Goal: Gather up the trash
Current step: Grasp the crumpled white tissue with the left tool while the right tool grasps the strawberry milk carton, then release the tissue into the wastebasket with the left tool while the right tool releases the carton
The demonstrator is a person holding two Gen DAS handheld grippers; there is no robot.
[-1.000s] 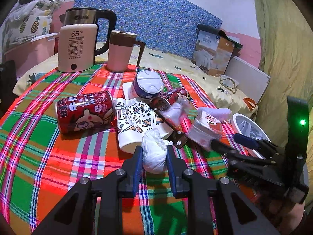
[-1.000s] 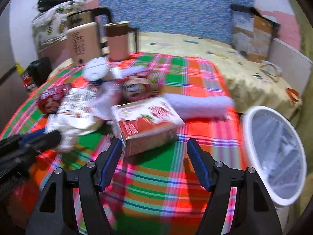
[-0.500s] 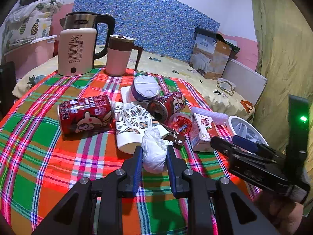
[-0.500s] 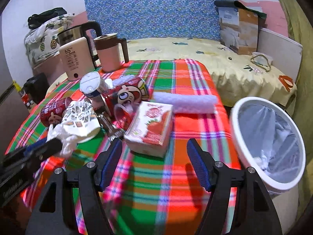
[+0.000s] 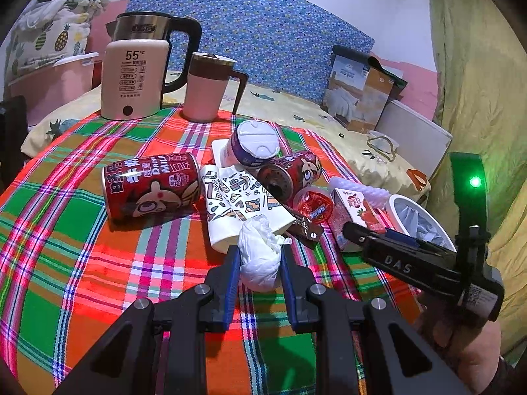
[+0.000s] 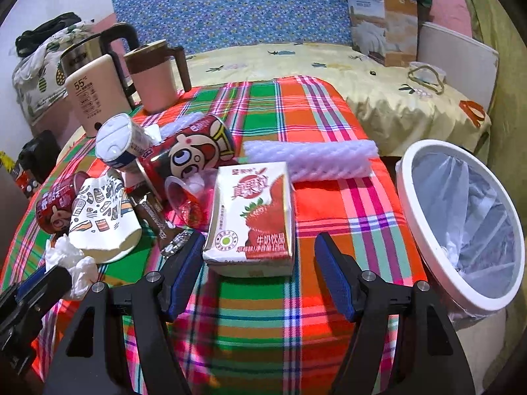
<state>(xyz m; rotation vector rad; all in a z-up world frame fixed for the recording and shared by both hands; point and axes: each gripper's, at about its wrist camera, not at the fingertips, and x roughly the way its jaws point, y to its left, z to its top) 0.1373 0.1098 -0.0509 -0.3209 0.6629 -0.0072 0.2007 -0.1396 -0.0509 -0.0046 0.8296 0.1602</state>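
Right gripper (image 6: 257,276) now straddles the strawberry milk carton (image 6: 252,217), jaws just closing, pads not yet touching; trash bin (image 6: 461,223) waits at 3 o'clock. Left gripper (image 5: 258,263) stays clamped on crumpled tissue (image 5: 260,253), ready to bin.

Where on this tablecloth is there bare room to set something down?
The tablecloth is bare behind the white foam roll, toward the bed, and in front of the strawberry milk carton. Also left of the big red can. It is crowded from that can across to the carton.
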